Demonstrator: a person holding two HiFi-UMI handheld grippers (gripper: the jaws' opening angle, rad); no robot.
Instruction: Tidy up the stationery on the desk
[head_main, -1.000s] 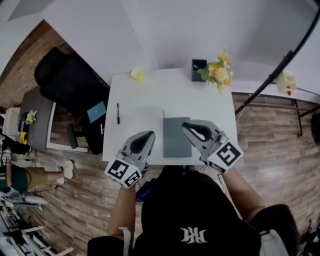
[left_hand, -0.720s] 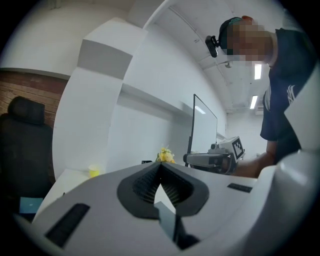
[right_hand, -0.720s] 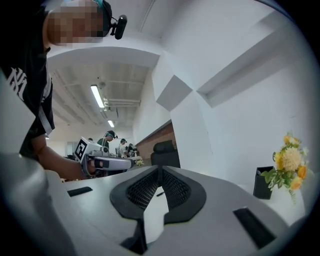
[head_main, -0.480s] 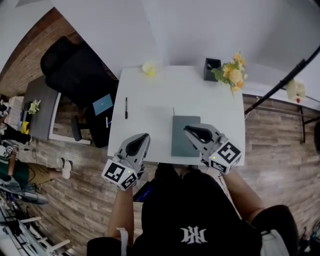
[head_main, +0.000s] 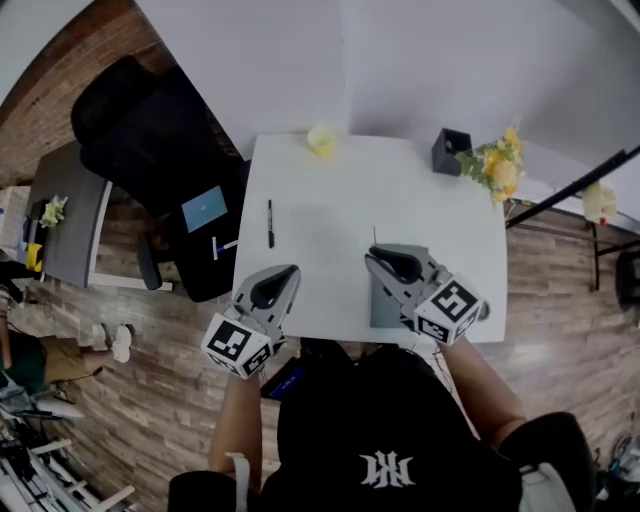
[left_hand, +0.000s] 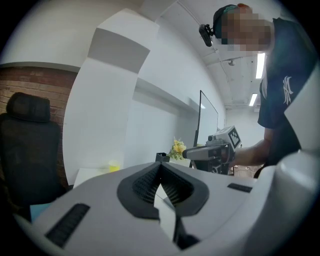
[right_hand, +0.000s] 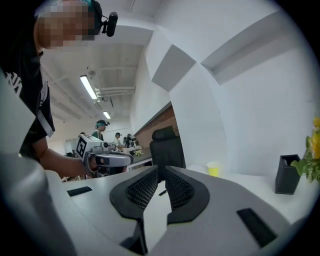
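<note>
On the white desk (head_main: 330, 190) lies a black pen (head_main: 269, 222) at the left, also visible past my right jaws as the pen (right_hand: 161, 192). A grey notebook (head_main: 384, 311) lies near the front edge, mostly hidden under my right gripper (head_main: 383, 258), with a thin pencil (head_main: 374, 236) just beyond it. A black pen holder (head_main: 452, 152) stands at the back right. My left gripper (head_main: 286, 276) hovers over the front left of the desk, shut and empty. In the right gripper view my right gripper (right_hand: 161, 175) is shut with nothing between its pads.
Yellow flowers (head_main: 498, 170) stand beside the pen holder, and a small yellow cup (head_main: 321, 140) sits at the back edge. A black office chair (head_main: 150, 130) stands left of the desk. Other people work at desks in the background (right_hand: 100, 131).
Both grippers have shifted left across the desk's near side. The right one now covers most of the grey notebook. Neither has taken hold of anything.
</note>
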